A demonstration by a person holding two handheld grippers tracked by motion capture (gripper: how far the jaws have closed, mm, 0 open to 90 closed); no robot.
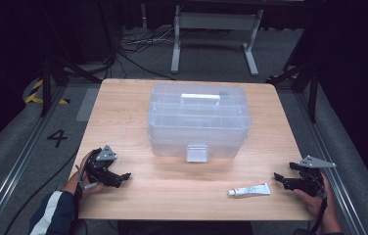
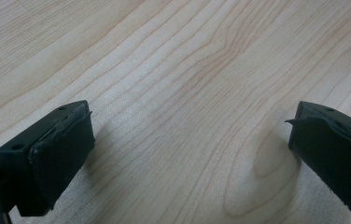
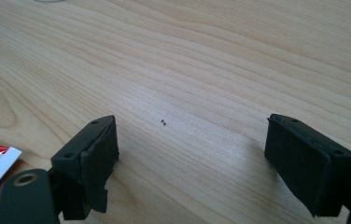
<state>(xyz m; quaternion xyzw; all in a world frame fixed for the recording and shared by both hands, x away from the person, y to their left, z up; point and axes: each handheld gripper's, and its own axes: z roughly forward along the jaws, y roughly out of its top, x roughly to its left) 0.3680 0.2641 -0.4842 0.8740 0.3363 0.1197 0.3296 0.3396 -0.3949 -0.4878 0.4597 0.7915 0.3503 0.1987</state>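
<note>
Both tools rest low on the bench [image 1: 123, 122], left tool [image 1: 123, 177] at 8 o'clock, right tool [image 1: 279, 179] at 4, jaws wide and empty. The small tube [image 1: 249, 190] lies at 5 o'clock, just beside the right tool, probably laid ready for it; the clear plastic organizer box [image 1: 199, 120] stands closed at centre.

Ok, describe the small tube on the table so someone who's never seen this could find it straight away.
Start at the wooden table with the big clear plastic box in the middle. Come toward the near edge, right of the box's front latch: the tube lies flat there, just left of the right hand-held gripper. It is the one small white thing, with a cap at its left end.
</note>
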